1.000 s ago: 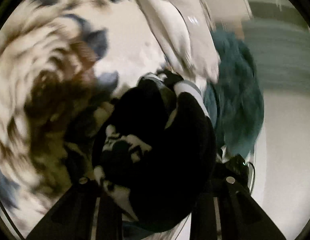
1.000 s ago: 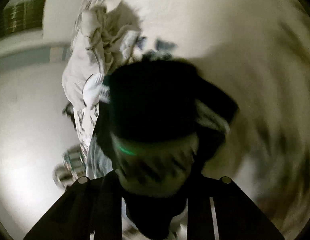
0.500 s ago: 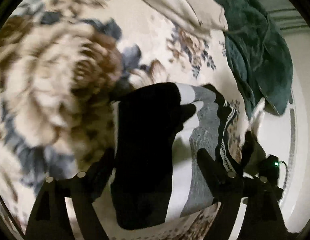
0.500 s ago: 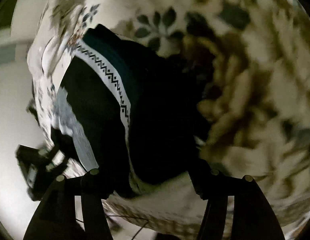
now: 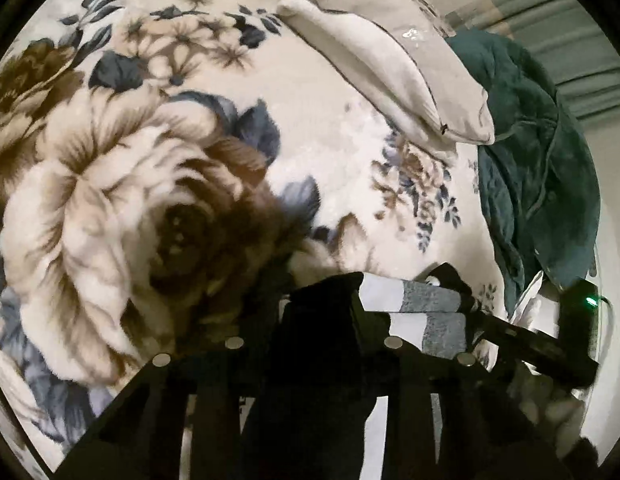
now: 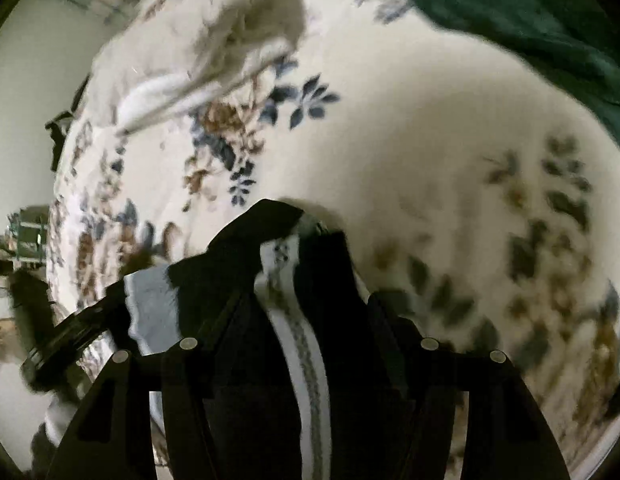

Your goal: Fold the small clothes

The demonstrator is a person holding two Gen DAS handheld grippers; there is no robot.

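A small black garment with white and grey stripes (image 5: 410,312) lies on a floral blanket (image 5: 149,184). It also shows in the right wrist view (image 6: 293,320), with a white patterned band. My left gripper (image 5: 314,332) has its jaws spread and the garment lies between its fingers. My right gripper (image 6: 305,320) is also spread over the garment. The right gripper's fingers (image 5: 522,344) show at the garment's right end in the left wrist view. The left gripper's fingers (image 6: 73,332) show at its left end in the right wrist view.
A beige pillow (image 5: 394,60) lies at the far side of the blanket, also in the right wrist view (image 6: 197,52). A dark green blanket (image 5: 538,176) is heaped at the bed's right edge. The pale floor (image 6: 13,128) lies beyond the bed edge.
The garment was held bunched up above the bed a second ago. It now lies laid out on the blanket, and both grippers have opened and pulled back low over it.
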